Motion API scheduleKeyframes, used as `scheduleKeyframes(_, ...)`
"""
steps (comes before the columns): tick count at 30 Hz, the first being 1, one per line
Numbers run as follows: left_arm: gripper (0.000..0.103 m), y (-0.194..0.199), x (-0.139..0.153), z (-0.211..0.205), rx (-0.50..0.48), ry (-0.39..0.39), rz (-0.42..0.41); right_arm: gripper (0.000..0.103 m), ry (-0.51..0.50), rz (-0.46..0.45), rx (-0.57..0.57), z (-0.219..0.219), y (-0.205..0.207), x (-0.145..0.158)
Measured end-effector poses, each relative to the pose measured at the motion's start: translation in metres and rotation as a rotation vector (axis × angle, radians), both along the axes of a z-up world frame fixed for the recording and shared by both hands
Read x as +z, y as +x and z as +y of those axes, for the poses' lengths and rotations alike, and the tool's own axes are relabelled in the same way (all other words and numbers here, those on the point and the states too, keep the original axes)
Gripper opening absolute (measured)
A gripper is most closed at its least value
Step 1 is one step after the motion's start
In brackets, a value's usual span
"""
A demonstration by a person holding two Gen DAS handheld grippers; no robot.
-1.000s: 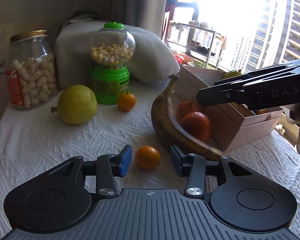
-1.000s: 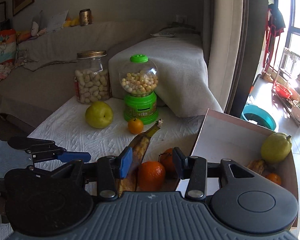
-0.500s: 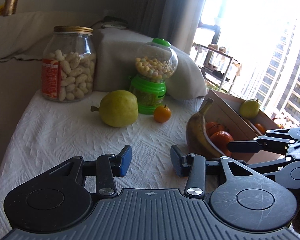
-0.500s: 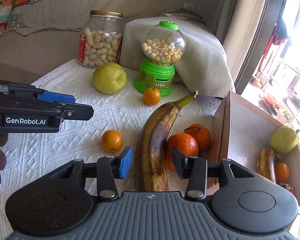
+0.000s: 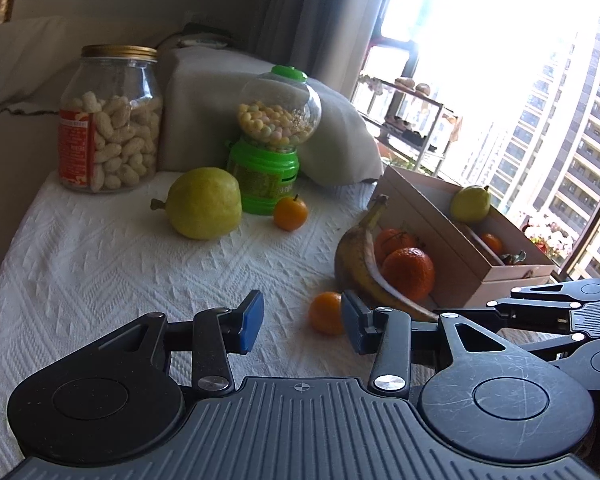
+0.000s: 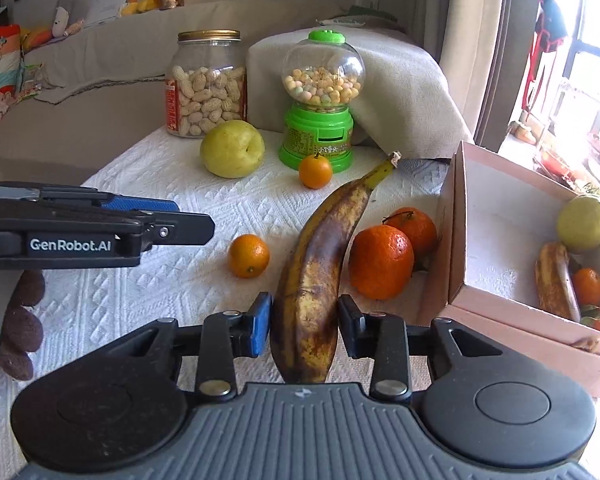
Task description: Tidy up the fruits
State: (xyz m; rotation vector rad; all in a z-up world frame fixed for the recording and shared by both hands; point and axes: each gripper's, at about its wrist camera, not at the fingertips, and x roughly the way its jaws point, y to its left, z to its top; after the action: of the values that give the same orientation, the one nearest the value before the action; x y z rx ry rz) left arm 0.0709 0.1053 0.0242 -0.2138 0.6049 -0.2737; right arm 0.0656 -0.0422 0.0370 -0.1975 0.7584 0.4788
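Note:
A brown-spotted banana [image 6: 320,264] lies on the white cloth, its near end between the jaws of my open right gripper [image 6: 303,330], which stand on either side of it with small gaps. Two large oranges [image 6: 381,261] lie to its right against the pink box [image 6: 456,240]. A small orange [image 6: 248,255] lies to its left; in the left wrist view this small orange [image 5: 326,313] sits just ahead of my open, empty left gripper [image 5: 302,322]. A yellow-green pear [image 5: 203,202] and another small orange [image 5: 290,213] lie farther back.
The box holds a pear [image 6: 583,222], a banana [image 6: 556,280] and small oranges. A peanut jar [image 5: 109,120] and a green candy dispenser [image 5: 273,140] stand at the back before a covered cushion. The table's edge runs along the left.
My right gripper has moved forward and down so its jaws now straddle the banana's near end. My left gripper has shifted slightly, bringing the small orange back into its view.

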Motion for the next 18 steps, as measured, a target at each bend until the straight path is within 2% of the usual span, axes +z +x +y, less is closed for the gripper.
scheduleKeyframes(7, 0.047, -0.011, 0.012, -0.016, -0.064, 0.006, 0.007, 0.035, 0.214, 0.132, 0.056, -0.028, -0.029, 0.007)
scheduleKeyframes(10, 0.047, -0.011, 0.013, -0.021, -0.079, 0.022, 0.024, 0.035, 0.228, 0.163, 0.062, -0.038, -0.042, 0.001)
scheduleKeyframes(12, 0.047, -0.008, 0.014, -0.023, -0.075, 0.029, 0.032, 0.036, 0.218, 0.135, 0.047, -0.044, -0.049, 0.001)
scheduleKeyframes(13, 0.047, -0.005, 0.015, -0.022, -0.067, 0.032, 0.031, 0.040, 0.207, 0.110, 0.040, -0.047, -0.051, 0.004)
scheduleKeyframes(14, 0.047, 0.000, 0.018, -0.019, -0.053, 0.037, 0.029, 0.049, 0.191, 0.077, 0.028, -0.050, -0.054, 0.007)
scheduleKeyframes(16, 0.047, 0.015, 0.027, -0.009, 0.010, 0.043, 0.011, 0.061, 0.145, -0.009, 0.004, -0.054, -0.058, 0.013)
scheduleKeyframes(18, 0.047, 0.035, 0.035, 0.008, 0.094, 0.024, -0.002, 0.065, 0.090, -0.078, -0.009, -0.054, -0.061, 0.015)
